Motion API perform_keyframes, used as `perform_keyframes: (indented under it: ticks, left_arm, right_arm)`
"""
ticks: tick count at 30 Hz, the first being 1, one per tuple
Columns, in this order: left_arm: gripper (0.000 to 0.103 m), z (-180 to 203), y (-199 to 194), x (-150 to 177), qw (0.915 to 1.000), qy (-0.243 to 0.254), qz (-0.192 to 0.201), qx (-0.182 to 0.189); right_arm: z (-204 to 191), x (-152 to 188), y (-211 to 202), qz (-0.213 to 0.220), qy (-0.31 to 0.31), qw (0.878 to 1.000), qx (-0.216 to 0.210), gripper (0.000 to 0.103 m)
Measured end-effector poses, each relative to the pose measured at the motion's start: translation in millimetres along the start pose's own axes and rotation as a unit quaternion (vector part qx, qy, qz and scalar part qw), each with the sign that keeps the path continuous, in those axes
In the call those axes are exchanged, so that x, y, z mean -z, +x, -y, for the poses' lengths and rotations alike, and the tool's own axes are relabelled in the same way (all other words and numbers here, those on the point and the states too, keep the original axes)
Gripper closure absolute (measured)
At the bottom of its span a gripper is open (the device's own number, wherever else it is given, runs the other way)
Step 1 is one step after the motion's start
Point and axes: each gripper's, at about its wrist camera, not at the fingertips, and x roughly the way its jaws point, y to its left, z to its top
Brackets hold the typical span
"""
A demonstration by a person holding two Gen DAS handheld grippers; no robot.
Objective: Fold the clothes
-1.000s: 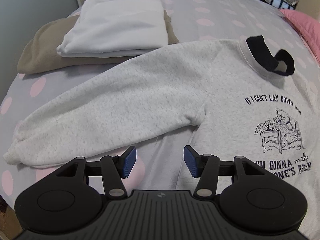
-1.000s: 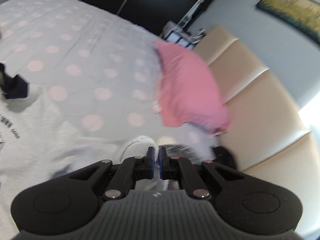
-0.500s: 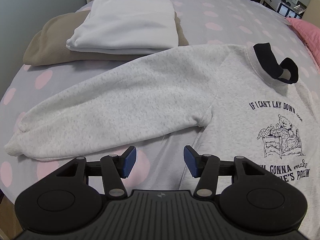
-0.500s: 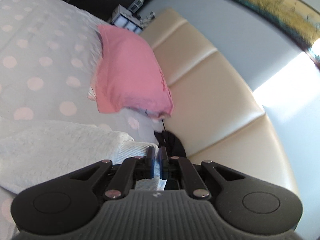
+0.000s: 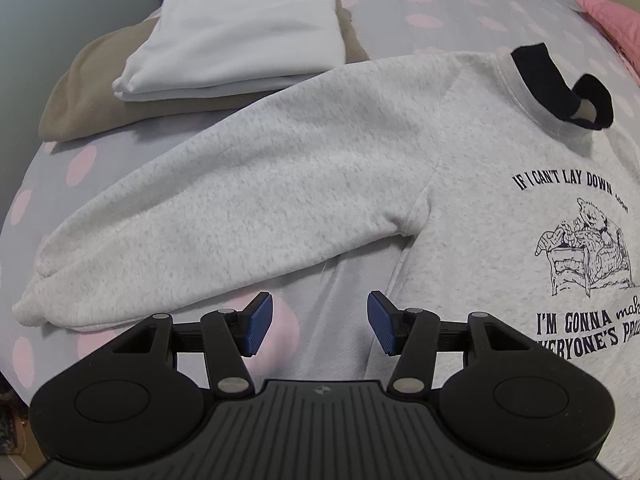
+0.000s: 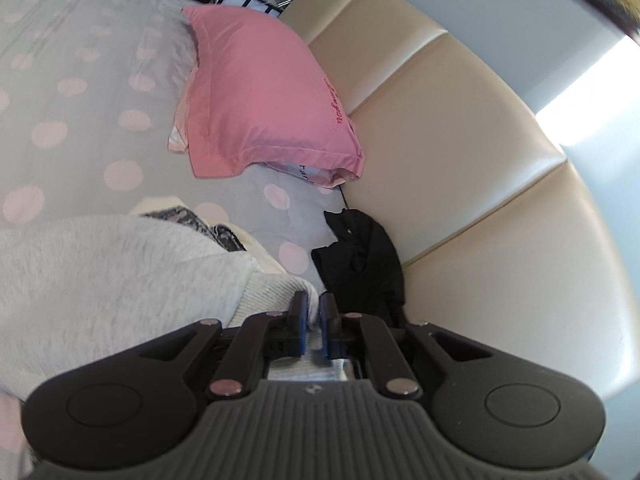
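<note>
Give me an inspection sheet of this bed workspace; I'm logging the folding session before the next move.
Surface: grey bedspread with pink dots.
Job's things: grey printed sweatshirt spread flat, one sleeve stretched out; folded white garment stacked on folded tan garment.
Clutter: pink pillow; black garment beside the headboard.
Grippers: left claw open, empty, over the bedspread; right claw shut on the sweatshirt's ribbed cuff.
Cables: thin dark cord below the pillow.
Surroundings: cream padded headboard.
</note>
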Motion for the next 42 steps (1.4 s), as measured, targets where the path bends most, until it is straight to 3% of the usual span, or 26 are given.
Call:
perform_keyframes:
  ticks: [1, 3, 10, 16, 21, 26, 31, 37, 42]
  left_arm:
    - [0.052, 1.7, -0.1, 0.1, 1.0000, 0.004, 0.000, -0.001]
    - [0.052, 4.9, 0.0, 0.2, 0.9999, 0.010, 0.001, -0.004]
    - [0.052, 5.0, -2.5, 1.4, 0.9999, 0.010, 0.004, -0.005]
    - [0.052, 3.2, -6.2, 2.3, 0.9999, 0.005, 0.008, -0.001]
    - [0.052, 5.4, -6.6, 2.2, 0.9999, 0.010, 0.008, 0.001]
    - [0.052, 7.6, -7.8, 3.1, 0.9999, 0.015, 0.008, 0.002]
    - [0.052, 7.8, -5.4, 4.0, 0.9999, 0.014, 0.004, -0.001]
    - [0.052, 10.0, -0.7, 4.7, 0.9998, 0.020, -0.003, -0.006]
    - [0.052, 12.7, 5.9, 5.1, 0.9995, 0.027, -0.012, -0.014]
  right_arm:
    - [5.1, 0.0, -4.7, 0.003, 0.014, 1.000, -0.004, 0.076]
    - [15.5, -0.7, -14.4, 0.013, 0.043, 0.999, -0.015, 0.070]
    - [32.6, 0.3, -53.5, 0.051, 0.099, 0.993, -0.045, 0.061]
    - [30.7, 10.5, -89.1, 0.090, 0.110, 0.988, -0.056, 0.059]
    - [8.4, 24.6, -122.1, 0.125, 0.090, 0.981, -0.115, 0.059]
    - [-30.5, 42.1, -135.7, 0.107, 0.080, 0.968, -0.212, 0.062]
    - [-80.3, 71.6, -132.5, 0.060, 0.073, 0.948, -0.302, 0.067]
    - [-141.7, 114.8, -95.2, -0.007, 0.089, 0.923, -0.374, 0.069]
    - [-176.3, 132.7, -54.1, -0.058, 0.148, 0.890, -0.427, 0.069]
